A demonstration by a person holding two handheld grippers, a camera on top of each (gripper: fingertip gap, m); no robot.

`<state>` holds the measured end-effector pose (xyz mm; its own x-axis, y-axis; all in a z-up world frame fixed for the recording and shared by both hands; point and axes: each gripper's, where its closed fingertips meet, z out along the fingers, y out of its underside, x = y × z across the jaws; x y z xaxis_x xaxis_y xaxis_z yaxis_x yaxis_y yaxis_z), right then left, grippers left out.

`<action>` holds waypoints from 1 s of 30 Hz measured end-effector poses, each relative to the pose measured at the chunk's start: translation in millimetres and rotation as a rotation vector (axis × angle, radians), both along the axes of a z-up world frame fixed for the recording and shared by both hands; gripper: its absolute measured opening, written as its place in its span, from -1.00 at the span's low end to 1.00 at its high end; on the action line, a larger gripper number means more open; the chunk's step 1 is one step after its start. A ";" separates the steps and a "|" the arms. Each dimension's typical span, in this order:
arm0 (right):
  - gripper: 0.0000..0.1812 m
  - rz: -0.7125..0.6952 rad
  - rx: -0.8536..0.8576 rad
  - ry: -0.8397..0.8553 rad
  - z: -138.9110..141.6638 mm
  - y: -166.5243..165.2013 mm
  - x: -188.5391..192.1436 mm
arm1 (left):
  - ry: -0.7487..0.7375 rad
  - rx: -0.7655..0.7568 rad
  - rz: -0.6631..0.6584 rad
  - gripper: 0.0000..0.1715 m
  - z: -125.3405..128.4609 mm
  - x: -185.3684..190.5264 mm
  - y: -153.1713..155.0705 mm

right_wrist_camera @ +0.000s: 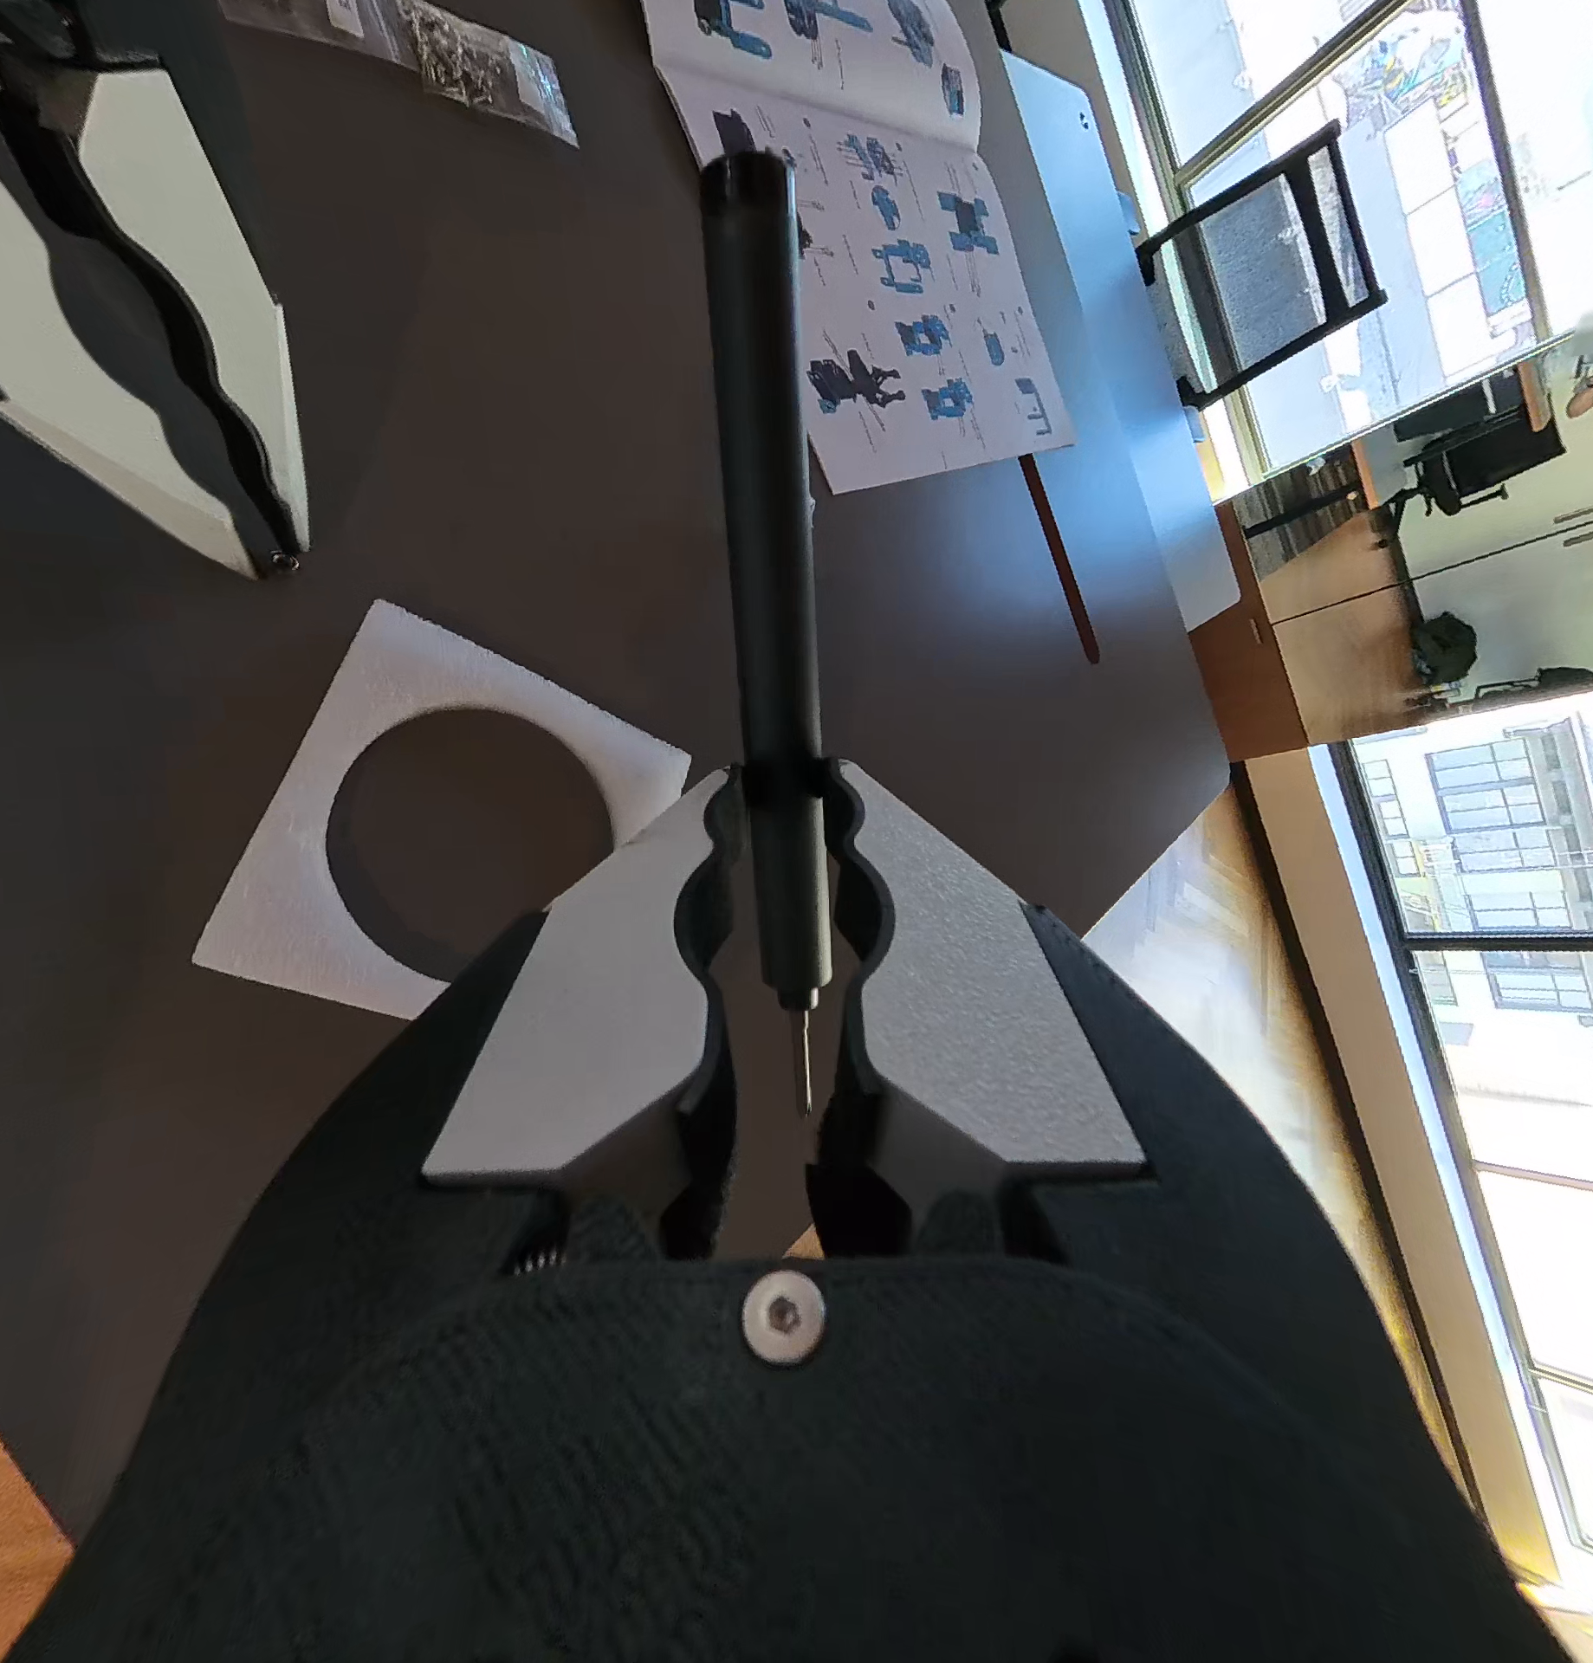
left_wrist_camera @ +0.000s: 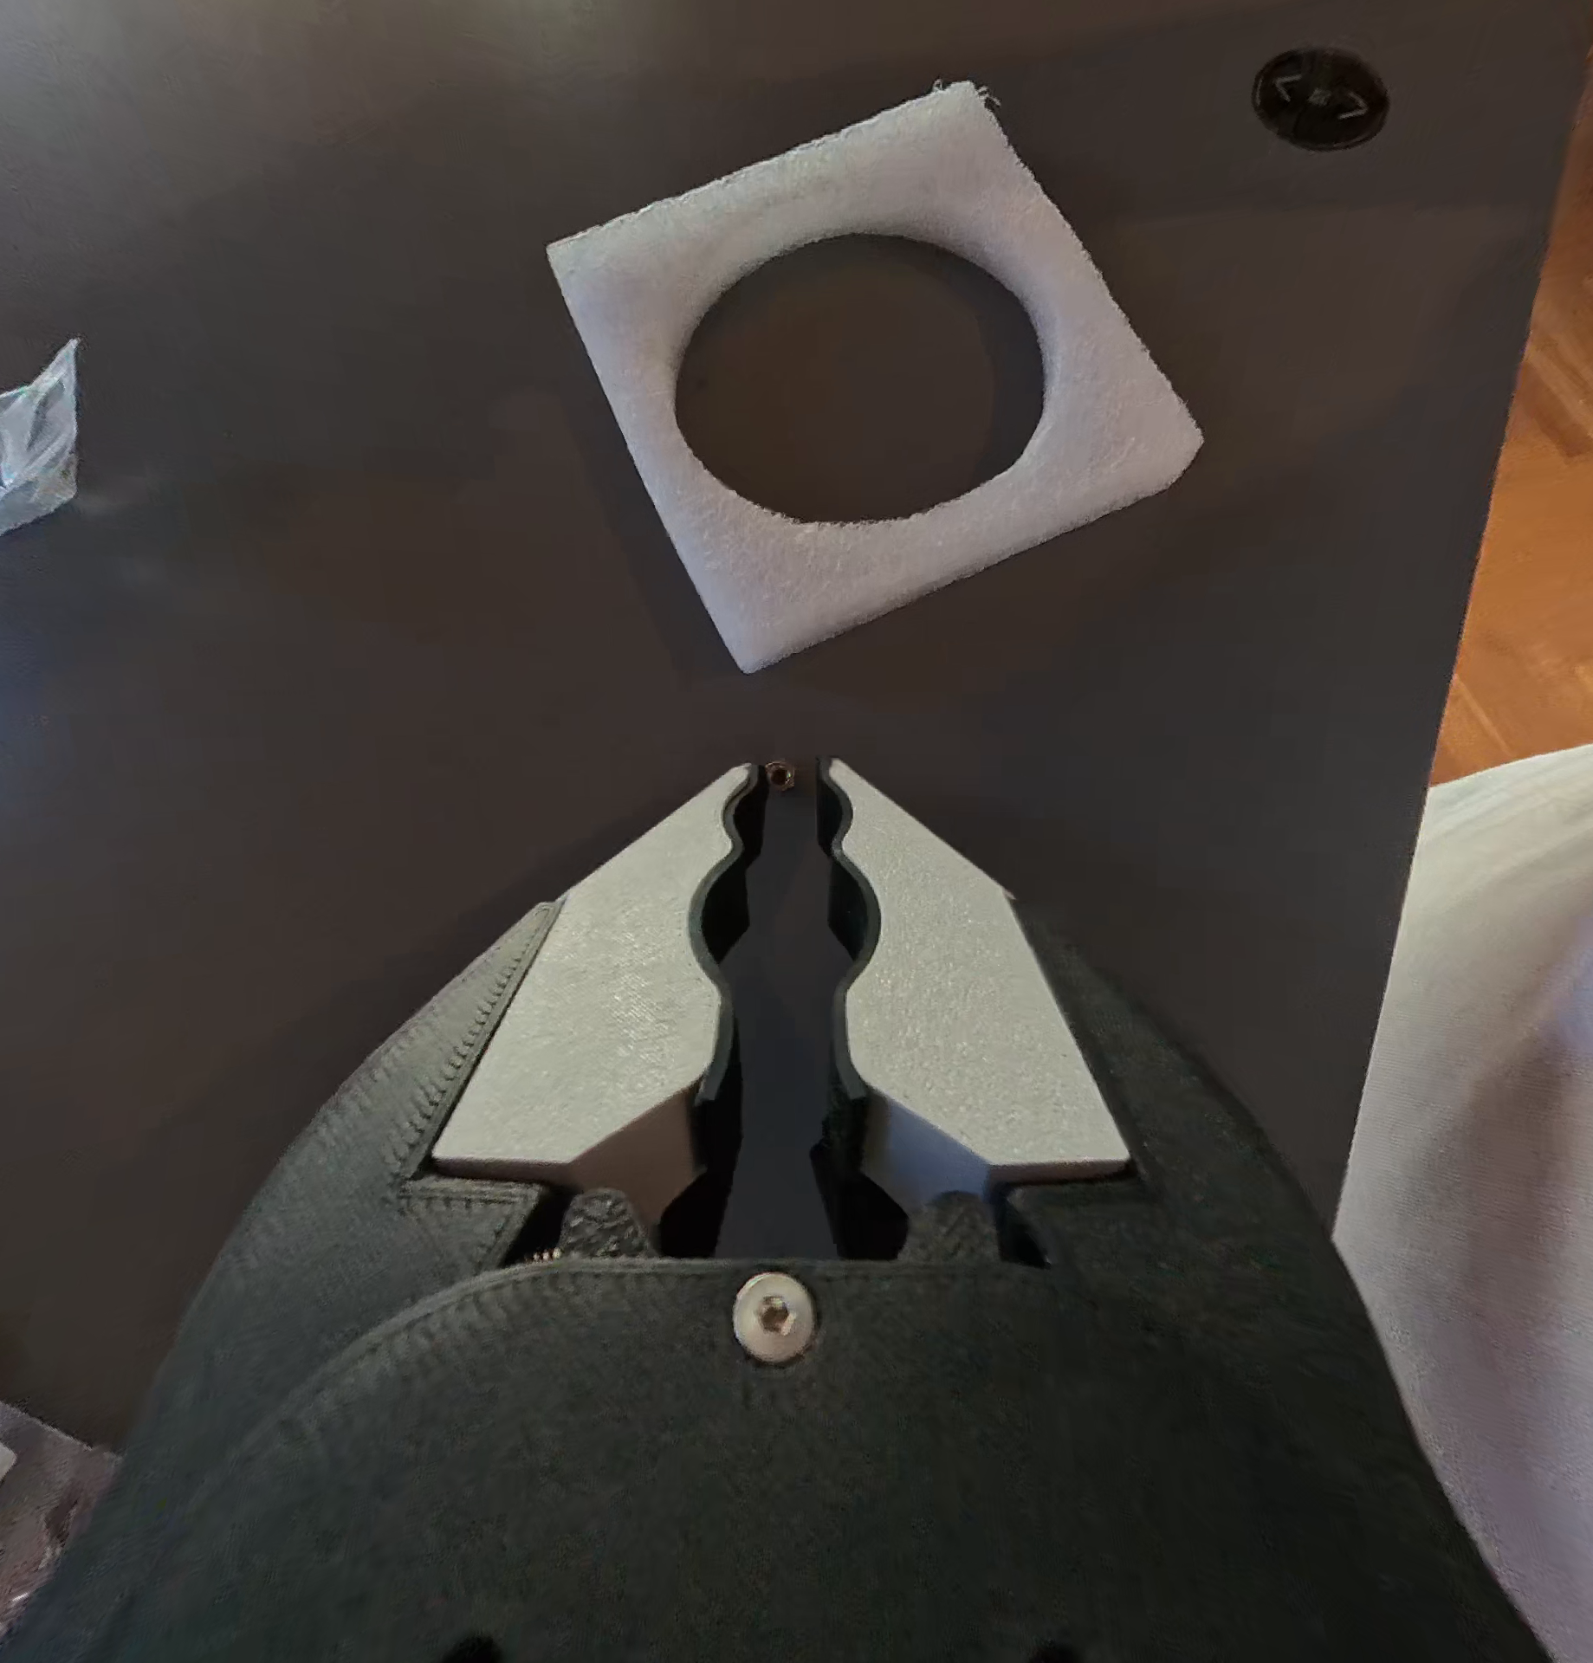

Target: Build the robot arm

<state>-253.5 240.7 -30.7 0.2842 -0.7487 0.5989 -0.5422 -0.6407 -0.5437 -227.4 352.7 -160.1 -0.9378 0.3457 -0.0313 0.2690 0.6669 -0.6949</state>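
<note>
My left gripper (left_wrist_camera: 785, 770) is shut on a small metal screw (left_wrist_camera: 780, 775), pinched at its very tips just above the dark table (left_wrist_camera: 324, 450). A white foam square with a round hole (left_wrist_camera: 873, 387) lies flat a little ahead of it. My right gripper (right_wrist_camera: 779, 781) is shut on a black pen-shaped screwdriver (right_wrist_camera: 761, 450). Its thin bit (right_wrist_camera: 804, 1071) points back between the fingers and the body sticks out forward. The foam square (right_wrist_camera: 324, 864) lies below and left of the right gripper. The left gripper (right_wrist_camera: 275, 553) with the screw shows at upper left, apart from the foam.
An open instruction booklet (right_wrist_camera: 918, 297) and a clear bag of hardware (right_wrist_camera: 468, 72) lie at the table's far side, with a red pencil (right_wrist_camera: 1058, 558) and a grey panel (right_wrist_camera: 1116, 360) beside. A black round cap (left_wrist_camera: 1319, 99) sits in the table. Wood floor (left_wrist_camera: 1566, 540) and white cloth (left_wrist_camera: 1512, 1125) lie past the table's edge. My right fingertips sit around 20 cm from my left ones. From the left gripper's tips to the foam square (right_wrist_camera: 324, 864) is close to 9 cm. Seen from the left wrist view (left_wrist_camera: 1020, 459) as well.
</note>
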 end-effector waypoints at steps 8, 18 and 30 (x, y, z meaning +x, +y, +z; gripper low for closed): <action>-0.84 0.006 0.001 0.004 -3.6 -2.0 -3.0 | -0.036 0.003 0.004 -0.89 -3.6 0.8 -4.5; -0.83 0.021 0.026 0.004 -5.6 2.2 -2.4 | 0.248 0.013 0.132 -0.98 0.0 2.8 -1.7; -0.83 0.184 0.018 0.114 -31.2 53.7 19.4 | 1.621 -0.157 0.568 -0.98 75.4 50.2 48.8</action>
<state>-234.1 294.4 -61.9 0.4821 -0.6883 0.5421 -0.4758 -0.7252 -0.4977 -177.2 401.5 -84.7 -0.0396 0.0722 0.9966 -0.9429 0.3275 -0.0612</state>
